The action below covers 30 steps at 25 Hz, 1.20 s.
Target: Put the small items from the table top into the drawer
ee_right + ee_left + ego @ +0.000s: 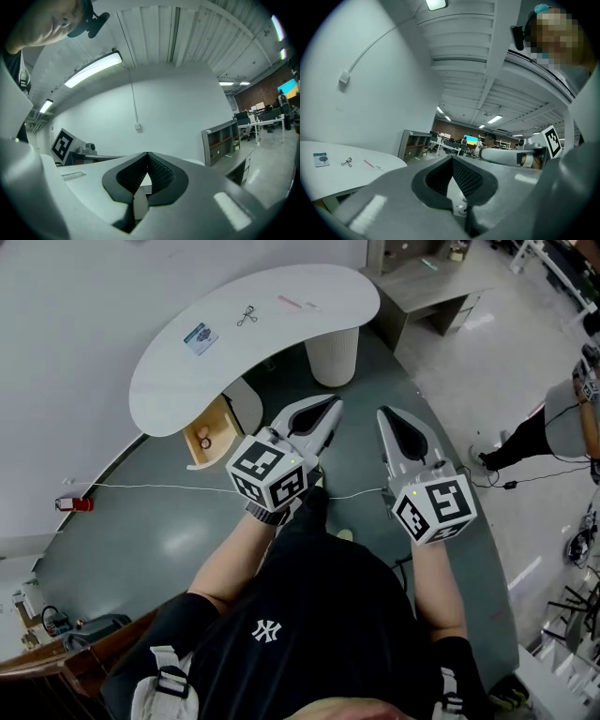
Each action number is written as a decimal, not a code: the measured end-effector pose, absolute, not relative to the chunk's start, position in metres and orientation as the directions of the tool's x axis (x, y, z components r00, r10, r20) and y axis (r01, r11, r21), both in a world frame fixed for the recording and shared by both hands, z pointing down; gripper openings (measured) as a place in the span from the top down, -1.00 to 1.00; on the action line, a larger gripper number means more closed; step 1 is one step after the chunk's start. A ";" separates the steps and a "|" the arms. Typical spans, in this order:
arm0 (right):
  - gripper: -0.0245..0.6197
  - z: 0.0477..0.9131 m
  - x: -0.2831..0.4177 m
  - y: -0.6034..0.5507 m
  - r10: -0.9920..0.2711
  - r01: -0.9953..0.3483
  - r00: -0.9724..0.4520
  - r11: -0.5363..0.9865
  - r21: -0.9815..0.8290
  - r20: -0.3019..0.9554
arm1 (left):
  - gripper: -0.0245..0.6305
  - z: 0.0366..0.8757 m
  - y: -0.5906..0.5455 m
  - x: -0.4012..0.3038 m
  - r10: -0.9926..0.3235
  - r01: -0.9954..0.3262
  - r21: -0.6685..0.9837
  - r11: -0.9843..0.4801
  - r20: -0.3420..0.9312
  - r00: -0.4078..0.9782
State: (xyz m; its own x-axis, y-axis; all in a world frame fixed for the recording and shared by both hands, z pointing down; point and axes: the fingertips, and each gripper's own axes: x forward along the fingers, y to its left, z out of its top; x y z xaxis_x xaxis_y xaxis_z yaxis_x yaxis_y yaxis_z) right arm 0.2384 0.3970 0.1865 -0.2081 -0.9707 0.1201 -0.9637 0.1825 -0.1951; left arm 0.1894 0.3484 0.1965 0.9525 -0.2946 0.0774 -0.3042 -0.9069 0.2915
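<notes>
On the white curved table (169,381) lie a small blue-printed card (201,337), a black scissor-like tool (247,316) and a thin pink stick (291,302). Below its near edge a wooden drawer (220,418) stands open with a ring-shaped item (203,441) inside. My left gripper (330,409) and right gripper (386,415) are held side by side above the floor, short of the table, both shut and empty. The left gripper view has its closed jaws (452,159) low in frame, with the card (320,159), tool (346,162) and stick (369,163) at the left. My right gripper (147,154) points at a bare wall.
A white ribbed pedestal (332,354) carries the table. A white cable (169,487) runs across the grey floor to a red object (75,504). A grey desk (431,287) stands behind, and another person (562,418) stands at the right.
</notes>
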 end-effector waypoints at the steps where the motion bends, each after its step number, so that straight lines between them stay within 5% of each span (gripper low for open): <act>1: 0.85 0.189 0.241 0.384 -0.971 -0.964 -0.205 0.179 -0.196 0.125 | 0.91 0.199 0.335 0.193 -0.291 -0.301 0.291 -0.908 0.081 0.953; 16: 0.85 0.219 0.256 0.177 -0.974 -0.975 -0.146 0.113 -0.189 0.171 | 0.91 0.255 0.122 0.220 -0.249 -0.284 0.204 -0.937 0.180 0.952; 30: 0.85 0.246 0.277 0.075 -0.952 -0.965 -0.227 0.191 -0.181 0.207 | 0.84 0.351 0.000 0.254 -0.411 -0.482 0.204 -0.852 0.309 0.858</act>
